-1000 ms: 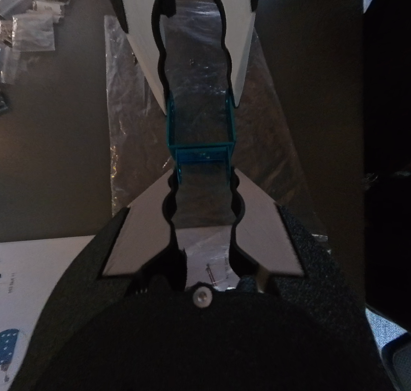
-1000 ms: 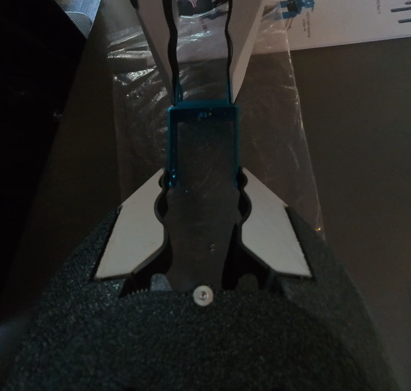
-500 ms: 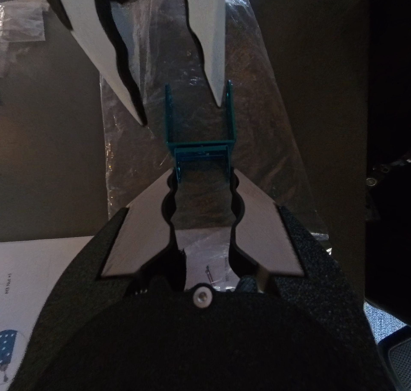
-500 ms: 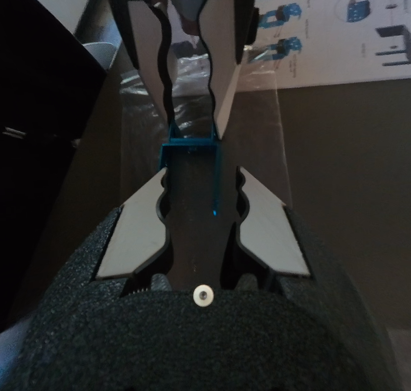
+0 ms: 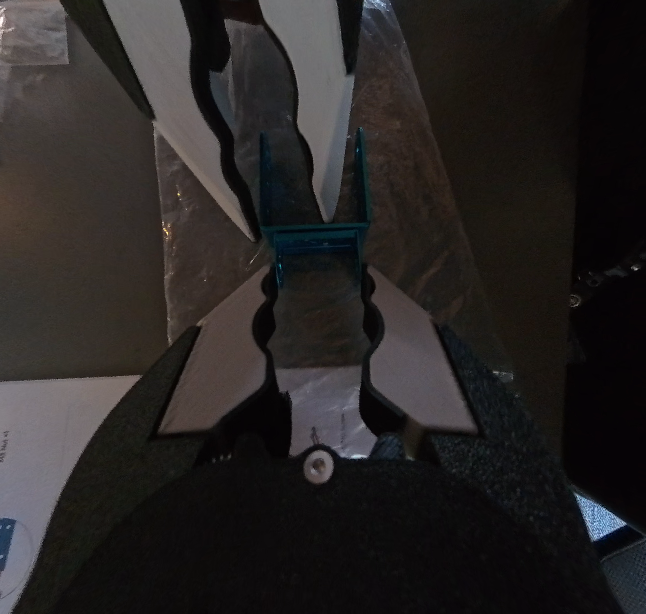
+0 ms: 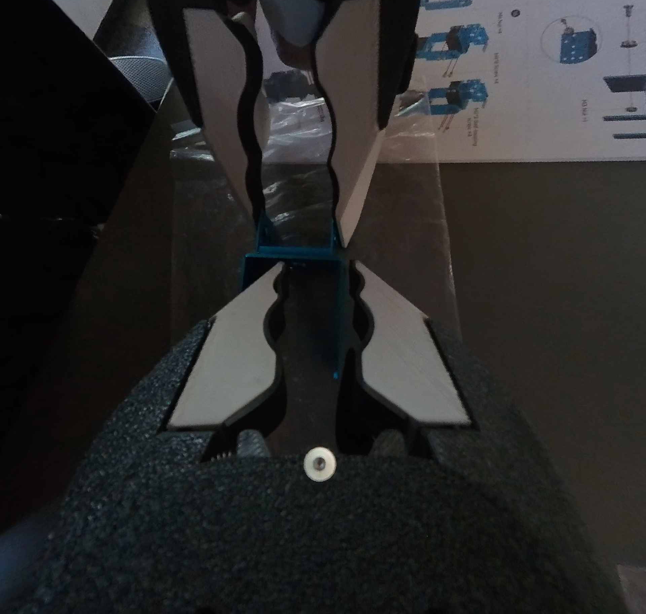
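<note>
While the left gripper [image 5: 320,269] clamps the smaller blue bracket [image 5: 316,258] by its two legs, the right gripper [image 6: 316,265] stands partly open astride one leg of the larger blue U-bracket [image 6: 337,303], gripping nothing that can be seen. Both brackets meet back to back over a clear plastic sheet [image 5: 402,220], with bare dark table [image 6: 542,282] at 3 o'clock and an instruction sheet [image 6: 524,73] at 1 o'clock in the right wrist view.

Grippers: you hold two, the left gripper [image 5: 318,269] and the right gripper [image 6: 316,265].
Blue brackets: you see two, a smaller bracket [image 5: 316,246] and a larger bracket [image 5: 361,185].
Clear plastic sheet [image 5: 412,234]: one.
Printed instruction sheet [image 6: 545,83]: one.
Small clear bags [image 5: 31,34]: several, at the bench's far left corner; too blurred to count.
</note>
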Available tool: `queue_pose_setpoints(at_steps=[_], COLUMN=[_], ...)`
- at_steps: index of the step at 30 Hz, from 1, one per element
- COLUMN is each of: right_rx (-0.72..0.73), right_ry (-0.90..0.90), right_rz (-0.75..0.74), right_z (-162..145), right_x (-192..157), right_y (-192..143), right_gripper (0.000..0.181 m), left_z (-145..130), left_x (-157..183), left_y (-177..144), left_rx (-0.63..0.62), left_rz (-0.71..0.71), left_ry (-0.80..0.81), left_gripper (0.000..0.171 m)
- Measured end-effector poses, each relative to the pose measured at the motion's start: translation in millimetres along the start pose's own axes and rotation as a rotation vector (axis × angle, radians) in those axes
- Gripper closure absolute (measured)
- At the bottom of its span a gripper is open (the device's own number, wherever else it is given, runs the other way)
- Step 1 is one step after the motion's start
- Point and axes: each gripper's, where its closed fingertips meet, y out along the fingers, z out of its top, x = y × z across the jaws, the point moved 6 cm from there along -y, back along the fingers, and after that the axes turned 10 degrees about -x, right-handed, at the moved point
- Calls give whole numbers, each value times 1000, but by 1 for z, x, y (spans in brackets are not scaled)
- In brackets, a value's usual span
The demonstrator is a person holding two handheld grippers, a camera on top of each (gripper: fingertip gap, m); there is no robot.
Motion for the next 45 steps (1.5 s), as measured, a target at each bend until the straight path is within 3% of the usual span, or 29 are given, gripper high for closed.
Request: queue_pose_setpoints(at_steps=[4, 9, 13, 17, 22, 28, 33, 36, 45], right_rx=[-7, 2, 33, 68, 78, 75, 156, 122, 90], right_ry=[9, 41, 109, 151, 142, 147, 189, 196, 173], right_rz=[-13, -27, -40, -65, -99, -115, -129, -133, -176], right_z=[-1, -3, -7, -8, -9, -11, -11, -10, -11], right_x=[2, 3, 2, -2, -4, -4, -2, 1, 7], right_y=[0, -7, -14, -12, -8, -10, -30, -19, -4], right_gripper=[145, 143, 143, 143, 144, 137, 137, 122, 124], left_z=[1, 12, 20, 21, 21, 20, 20, 20, 20], left_x=[0, 0, 1, -3, -5, -6, -5, -4, -4], left_y=[0, -2, 2, 6, 7, 8, 8, 8, 8], left_rx=[4, 77, 104, 83, 77, 74, 75, 75, 78], left_rz=[20, 2, 25, 34, 23, 22, 23, 16, 15], left_ry=[0, 8, 27, 11, -16, -31, -31, -26, -22], left_gripper=[98, 85, 86, 105, 112, 112, 112, 112, 112])
